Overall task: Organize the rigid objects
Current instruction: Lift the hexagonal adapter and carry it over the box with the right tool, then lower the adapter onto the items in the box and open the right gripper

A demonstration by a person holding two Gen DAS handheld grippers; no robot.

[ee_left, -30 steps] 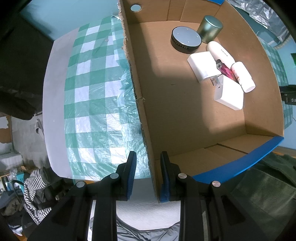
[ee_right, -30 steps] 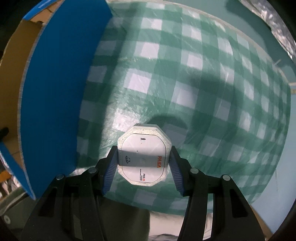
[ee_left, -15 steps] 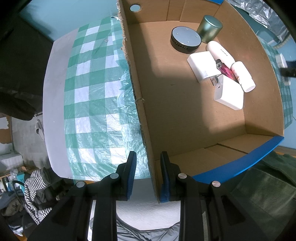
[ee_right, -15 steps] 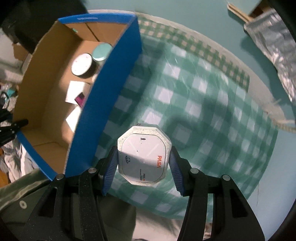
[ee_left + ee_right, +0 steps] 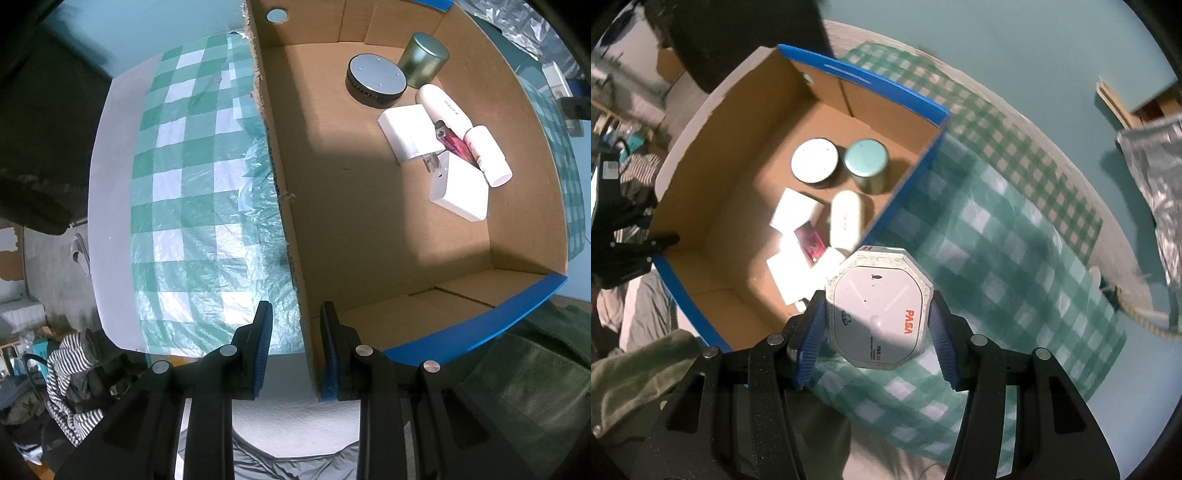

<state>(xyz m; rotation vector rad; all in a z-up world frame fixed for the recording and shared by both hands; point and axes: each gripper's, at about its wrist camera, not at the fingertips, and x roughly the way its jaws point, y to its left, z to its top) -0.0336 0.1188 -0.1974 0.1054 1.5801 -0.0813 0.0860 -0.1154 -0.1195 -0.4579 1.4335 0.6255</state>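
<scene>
My right gripper (image 5: 873,325) is shut on a white octagonal PASA box (image 5: 879,310) and holds it in the air above the right wall of the cardboard box (image 5: 713,206). My left gripper (image 5: 295,354) is shut on the near left wall of the cardboard box (image 5: 288,229). Inside lie a black round puck (image 5: 375,79), a green tin (image 5: 424,61), a white tube (image 5: 445,107), a small white bottle (image 5: 487,155), a pink item (image 5: 456,142) and two white adapters (image 5: 410,131).
The box stands on a green and white checked cloth (image 5: 192,192) (image 5: 997,258). A silver foil sheet (image 5: 1152,177) lies at the far right. Striped clothing (image 5: 70,373) is heaped below the table's left edge.
My right gripper has risen and swung left with the PASA box, from low over the cloth to above the cardboard box's right wall. My left gripper has stayed on the wall.
</scene>
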